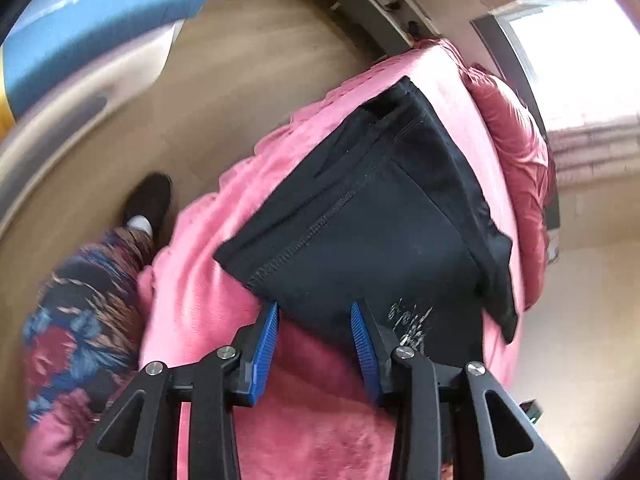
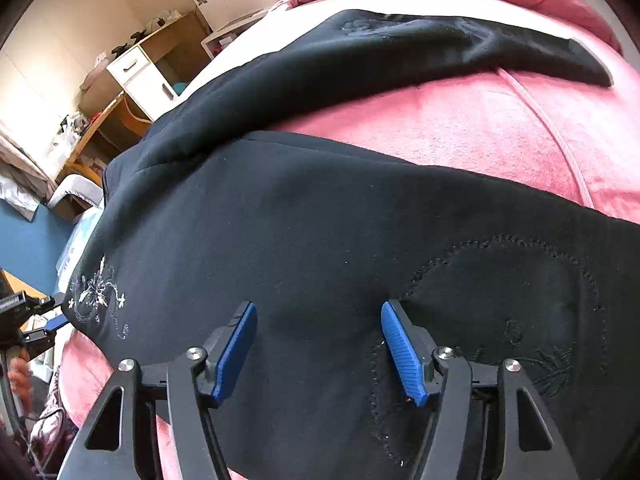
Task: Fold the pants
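Observation:
Dark navy pants [image 1: 380, 216] lie on a pink blanket [image 1: 208, 304] on a bed. In the left wrist view they look folded into a flat wedge. My left gripper [image 1: 314, 310] is open, with its fingertips at the near hem edge and nothing between the blue pads [image 1: 266, 344]. In the right wrist view the pants [image 2: 304, 232] spread wide, with white embroidery [image 2: 96, 300] at the left and a stitched patch [image 2: 508, 304] at the right. My right gripper [image 2: 316, 312] is open just above the fabric. The left gripper [image 2: 36, 320] shows at the far left edge.
The person's floral-trousered leg [image 1: 80, 312] and black shoe [image 1: 148, 200] stand on the wooden floor [image 1: 240, 60] left of the bed. A pink pillow [image 1: 516, 140] lies at the bed's far side. A wooden desk with white drawers [image 2: 136, 72] stands beyond the bed.

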A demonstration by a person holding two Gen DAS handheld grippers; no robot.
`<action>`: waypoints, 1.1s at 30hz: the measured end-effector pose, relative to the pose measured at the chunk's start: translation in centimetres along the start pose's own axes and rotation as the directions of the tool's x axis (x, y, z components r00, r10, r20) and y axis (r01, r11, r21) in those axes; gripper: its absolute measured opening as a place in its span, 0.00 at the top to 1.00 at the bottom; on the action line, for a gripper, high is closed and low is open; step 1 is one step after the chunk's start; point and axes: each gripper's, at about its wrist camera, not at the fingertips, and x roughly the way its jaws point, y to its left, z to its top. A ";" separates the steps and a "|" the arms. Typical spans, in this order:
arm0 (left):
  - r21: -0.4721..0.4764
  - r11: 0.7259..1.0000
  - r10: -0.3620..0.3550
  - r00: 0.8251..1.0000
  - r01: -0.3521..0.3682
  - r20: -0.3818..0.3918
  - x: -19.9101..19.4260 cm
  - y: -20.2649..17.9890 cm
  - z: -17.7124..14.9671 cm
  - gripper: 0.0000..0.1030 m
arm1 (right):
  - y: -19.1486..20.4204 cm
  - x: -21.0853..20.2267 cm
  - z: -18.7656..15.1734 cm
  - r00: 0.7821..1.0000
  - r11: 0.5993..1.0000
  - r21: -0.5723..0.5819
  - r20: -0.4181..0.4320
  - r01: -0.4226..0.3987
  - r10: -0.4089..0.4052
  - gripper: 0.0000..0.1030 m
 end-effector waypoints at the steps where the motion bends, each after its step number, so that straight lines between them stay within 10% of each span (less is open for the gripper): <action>1: -0.018 1.000 -0.001 1.000 0.001 0.007 0.3 0.0 0.3 0.63 | 0.1 0.0 0.0 1.000 1.000 -0.004 0.000 0.003 -0.003 0.34; 11: 0.130 0.990 0.036 0.988 -0.056 0.151 -1.3 -2.3 0.4 0.94 | 0.8 0.4 -0.2 1.000 0.999 -0.039 -0.001 0.023 -0.024 0.33; 17: 0.250 0.932 0.257 0.965 -0.262 0.053 1.7 -1.6 0.1 0.89 | 1.2 1.0 -0.4 1.000 0.998 -0.056 0.002 0.031 -0.031 0.30; 23: 0.271 0.907 0.307 0.946 -0.324 0.103 -1.2 -3.1 1.8 0.69 | 2.1 1.5 -0.2 0.999 0.996 -0.083 -0.007 0.043 -0.044 0.23; 33: 0.364 0.903 0.167 0.967 -0.229 0.195 -0.7 -10.9 12.1 0.65 | 3.4 1.7 0.7 0.997 0.994 -0.094 -0.034 0.062 -0.066 0.20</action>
